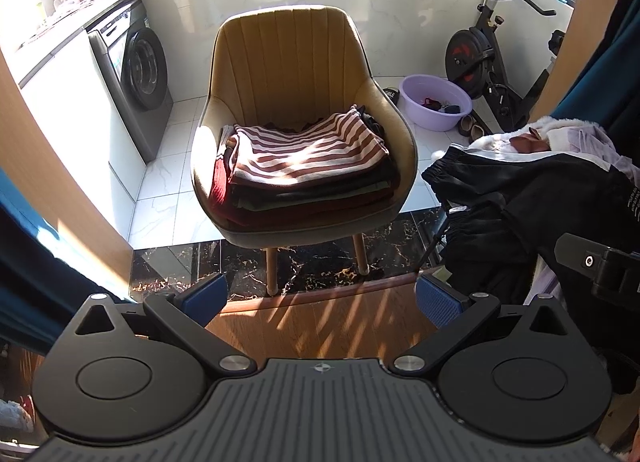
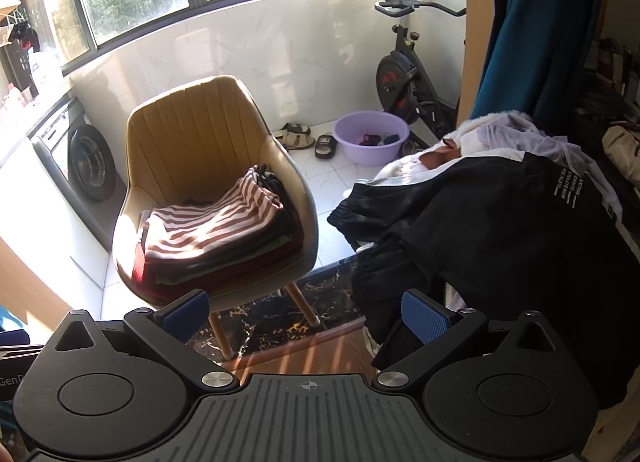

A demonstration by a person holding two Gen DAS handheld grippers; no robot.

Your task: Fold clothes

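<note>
I am in a home, at the edge of a sunlit enclosed balcony used as a laundry corner. A front-loading washing machine [image 1: 138,69] stands under a worktop [image 1: 60,27] with detergent bottles, and an exercise bike [image 1: 486,57] and a purple wash basin [image 1: 436,101] sit on the white tiles. Folded clothes [image 1: 308,165] are stacked on a tan armchair [image 1: 288,49], with slippers [image 2: 298,135] beneath the windows.

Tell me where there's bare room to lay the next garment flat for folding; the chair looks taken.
The chair seat is filled by the striped top and its stack. Free: wood floor ahead of both open grippers, and white tiles between chair and purple basin. The right is crowded by black clothes.
</note>
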